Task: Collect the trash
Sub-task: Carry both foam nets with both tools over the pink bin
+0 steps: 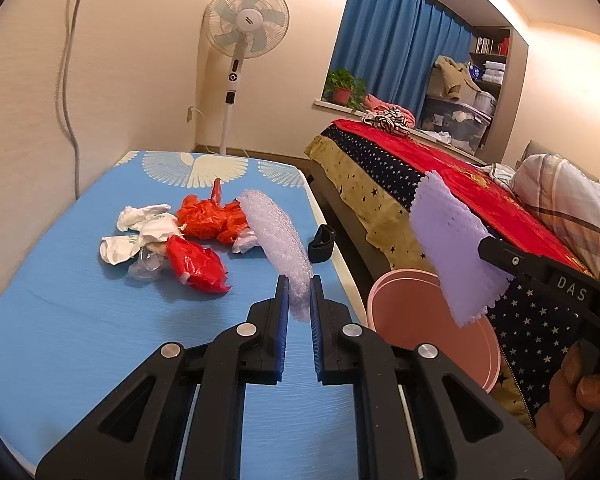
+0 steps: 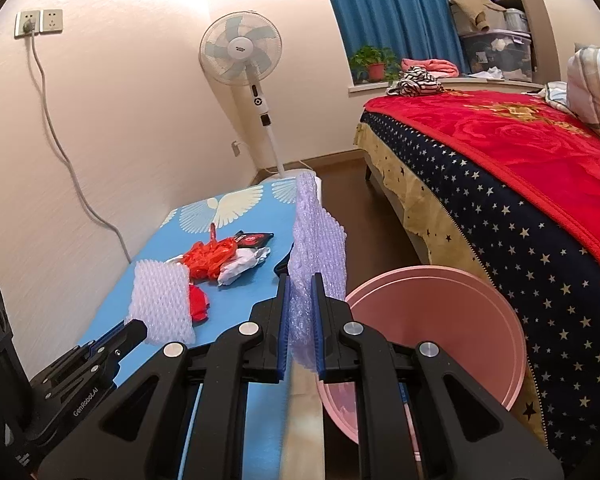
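My left gripper (image 1: 299,286) is shut on one end of a white foam-net sheet (image 1: 278,242) that trails onto the blue table (image 1: 80,320); the same sheet shows in the right wrist view (image 2: 162,304). My right gripper (image 2: 301,284) is shut on a purple foam sheet (image 2: 318,248), held up over the table's edge beside the pink bucket (image 2: 440,320). This purple sheet (image 1: 456,248) and the bucket (image 1: 412,300) also show in the left wrist view. Red plastic bags (image 1: 208,220), white crumpled bags (image 1: 140,232) and a clear wrapper (image 1: 146,266) lie on the table.
A black strap (image 1: 322,244) lies at the table's right edge. A bed with a red and starred blanket (image 2: 520,184) stands to the right of the bucket. A standing fan (image 2: 240,56) is against the far wall. A cable (image 2: 60,152) hangs from the wall socket.
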